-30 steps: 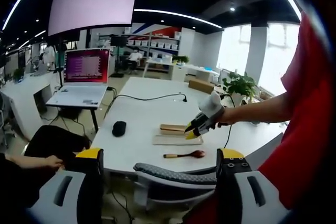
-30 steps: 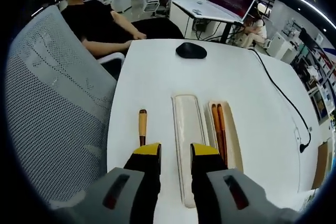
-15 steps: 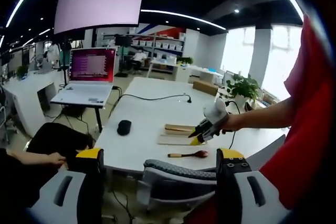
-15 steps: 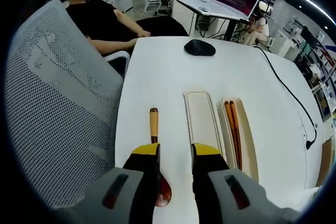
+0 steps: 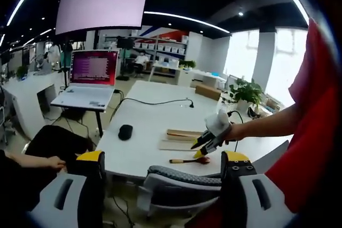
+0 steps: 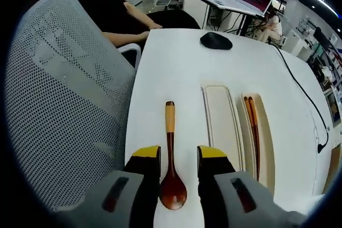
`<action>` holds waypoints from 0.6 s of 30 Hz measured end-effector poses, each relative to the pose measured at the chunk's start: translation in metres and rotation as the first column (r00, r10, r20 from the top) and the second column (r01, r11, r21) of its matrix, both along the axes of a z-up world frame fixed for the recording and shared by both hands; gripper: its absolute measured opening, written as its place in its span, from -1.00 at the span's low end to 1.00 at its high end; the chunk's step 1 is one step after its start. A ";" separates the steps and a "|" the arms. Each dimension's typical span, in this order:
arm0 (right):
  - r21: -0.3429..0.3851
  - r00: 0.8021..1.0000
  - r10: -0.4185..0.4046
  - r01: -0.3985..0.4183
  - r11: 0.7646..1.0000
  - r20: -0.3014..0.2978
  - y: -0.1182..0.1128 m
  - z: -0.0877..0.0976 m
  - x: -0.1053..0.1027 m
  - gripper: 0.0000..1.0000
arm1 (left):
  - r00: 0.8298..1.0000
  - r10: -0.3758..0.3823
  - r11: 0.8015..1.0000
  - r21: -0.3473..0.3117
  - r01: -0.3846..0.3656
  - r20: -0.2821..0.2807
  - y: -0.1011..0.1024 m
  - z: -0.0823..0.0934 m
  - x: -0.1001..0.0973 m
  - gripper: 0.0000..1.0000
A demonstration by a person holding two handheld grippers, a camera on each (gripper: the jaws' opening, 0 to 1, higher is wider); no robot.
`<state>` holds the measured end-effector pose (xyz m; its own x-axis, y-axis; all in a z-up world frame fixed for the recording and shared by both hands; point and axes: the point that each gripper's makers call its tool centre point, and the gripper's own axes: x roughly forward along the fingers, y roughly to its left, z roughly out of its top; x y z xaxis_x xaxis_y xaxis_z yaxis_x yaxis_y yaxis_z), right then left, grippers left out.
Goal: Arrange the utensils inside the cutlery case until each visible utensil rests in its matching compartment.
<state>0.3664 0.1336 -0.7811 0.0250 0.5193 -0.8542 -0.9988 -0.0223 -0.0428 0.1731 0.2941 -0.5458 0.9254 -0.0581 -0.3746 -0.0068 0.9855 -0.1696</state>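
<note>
Moved: since a second ago my right gripper (image 6: 178,156) has drawn back along the table (image 6: 176,68), so the whole spoon (image 6: 171,170) now lies between its jaws; earlier I saw just the handle end ahead of them.
Meaning: I judge I am lined up over the spoon for a pick, with the grasp itself not yet made.
Left gripper (image 5: 163,159): jaws spread wide, holding nothing, held well back from the table and above a chair (image 5: 181,177).
Chair, right gripper view: mesh back fills the left side, just beside the table edge.
Spoon position: on the bare table, left of the case (image 6: 222,118), bowl toward me, pale handle end pointing away; in the left gripper view it lies under the right gripper (image 5: 203,145).
Right gripper jaws: parted narrowly, one each side of the spoon's bowl; I cannot tell whether they touch it, and they have not closed.
Case: two long compartments side by side; the left one is bare, the right one holds the chopsticks (image 6: 253,126).
Count, spoons: one, out of the case.
Count, chopsticks: two, already in their slot.
Count, mouse (image 6: 216,40): one, at the far end of the table.
Count, laptop (image 5: 88,78): one, on a stand beyond.
Remaining: I judge the spoon has to go into the bare compartment.
</note>
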 end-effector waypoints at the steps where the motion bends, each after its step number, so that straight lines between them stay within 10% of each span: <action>1: 0.000 1.000 0.006 -0.006 1.000 0.007 0.000 0.000 0.000 -0.50 | 1.000 0.004 1.000 -0.001 -0.004 0.004 0.000 0.001 0.000 0.87; 18: -0.089 0.999 0.041 -0.040 0.995 0.014 -0.006 -0.020 -0.008 -0.56 | 0.999 -0.027 0.999 0.034 0.028 -0.043 -0.009 -0.007 0.001 0.85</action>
<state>0.3586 0.1277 -0.8010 0.0195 0.4424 -0.8966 -0.9963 -0.0669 -0.0547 0.1739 0.2851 -0.5533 0.9068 -0.0698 -0.4157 0.0139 0.9906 -0.1361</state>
